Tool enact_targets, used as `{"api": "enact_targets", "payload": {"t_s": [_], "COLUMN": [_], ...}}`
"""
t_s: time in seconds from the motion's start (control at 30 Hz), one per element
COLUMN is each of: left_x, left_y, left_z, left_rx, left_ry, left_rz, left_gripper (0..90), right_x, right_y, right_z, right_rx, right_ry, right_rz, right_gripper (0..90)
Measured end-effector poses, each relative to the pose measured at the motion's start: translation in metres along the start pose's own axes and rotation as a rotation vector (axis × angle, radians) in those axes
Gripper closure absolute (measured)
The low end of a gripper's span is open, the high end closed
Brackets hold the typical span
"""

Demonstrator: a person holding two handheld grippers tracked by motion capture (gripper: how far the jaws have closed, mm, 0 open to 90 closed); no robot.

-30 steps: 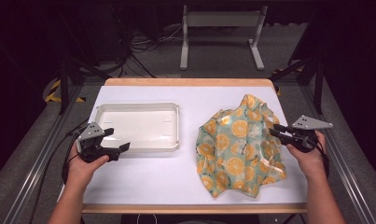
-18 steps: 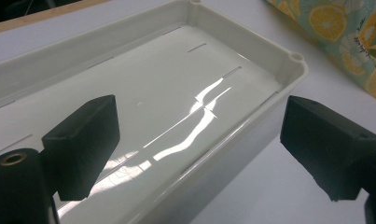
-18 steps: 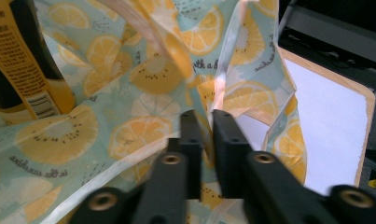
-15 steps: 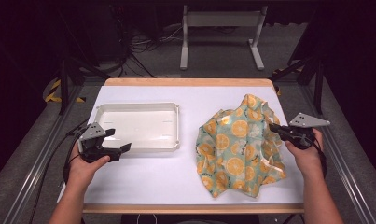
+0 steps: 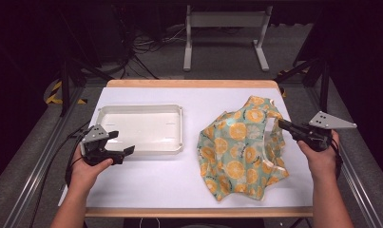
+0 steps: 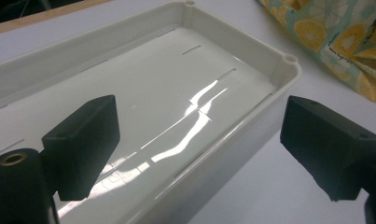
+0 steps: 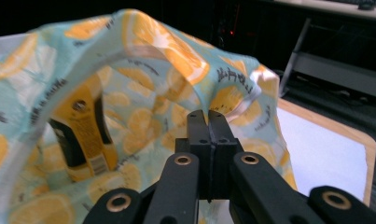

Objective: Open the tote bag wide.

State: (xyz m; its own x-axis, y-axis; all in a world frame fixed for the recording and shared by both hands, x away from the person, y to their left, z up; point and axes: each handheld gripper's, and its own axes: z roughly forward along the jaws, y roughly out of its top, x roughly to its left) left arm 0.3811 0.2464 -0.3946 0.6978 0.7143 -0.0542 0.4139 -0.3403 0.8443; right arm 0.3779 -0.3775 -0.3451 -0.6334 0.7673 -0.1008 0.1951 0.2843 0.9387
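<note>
We saw a white table [image 5: 146, 190] with a wooden rim. The largest thing on it was a lemon-print fabric bag [image 5: 236, 152], teal with orange slices, lying crumpled toward the right edge with its mouth held up and open. Inside it, in the right gripper view, stood a yellow and black package [image 7: 85, 140], partly hidden by the cloth. Toward the left edge sat a shallow white plastic tray [image 5: 141, 128], glossy and bare inside. The right gripper [image 7: 208, 122] had its jaws pressed together on the bag's rim near the right edge. The left gripper [image 6: 199, 144] hovered at the tray's near edge, jaws spread wide and holding nothing, one over the tray and one outside its wall.
</note>
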Motion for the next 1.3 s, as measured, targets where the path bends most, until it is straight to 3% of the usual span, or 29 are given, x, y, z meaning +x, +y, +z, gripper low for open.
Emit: {"api": "enact_targets", "payload": {"t_s": [0.17,0.5,0.93,1.03,1.17,1.3], "left_x": [-0.002,-0.009,-0.014,-0.013,-0.013,-0.012], "left_y": [0.002,0.008,0.008,0.007,0.005,0.006], "left_z": [-0.001,-0.003,0.003,0.005,0.006,0.005], "left_rx": [-0.019,-0.081,-0.067,-0.036,-0.06,-0.082], "left_ry": [-0.007,-0.072,-0.127,-0.165,-0.17,-0.168], "left_rz": [0.006,0.027,0.041,-0.007,-0.001,-0.023], "left_gripper": [12.6,18.6,25.5,25.1,27.3,20.2], "right_x": [0.008,0.011,0.015,0.016,0.017,0.018], "right_y": [0.01,0.028,0.053,0.059,0.064,0.066], "right_z": [-0.007,-0.018,-0.027,-0.028,-0.028,-0.029], "right_rx": [-0.015,-0.056,-0.095,-0.101,-0.106,-0.12], "right_ry": [0.007,0.032,0.063,0.07,0.084,0.105], "right_rz": [-0.024,-0.028,-0.055,-0.064,-0.062,-0.048], "right_gripper": [90.0,90.0,90.0,90.0,90.0,90.0]}}
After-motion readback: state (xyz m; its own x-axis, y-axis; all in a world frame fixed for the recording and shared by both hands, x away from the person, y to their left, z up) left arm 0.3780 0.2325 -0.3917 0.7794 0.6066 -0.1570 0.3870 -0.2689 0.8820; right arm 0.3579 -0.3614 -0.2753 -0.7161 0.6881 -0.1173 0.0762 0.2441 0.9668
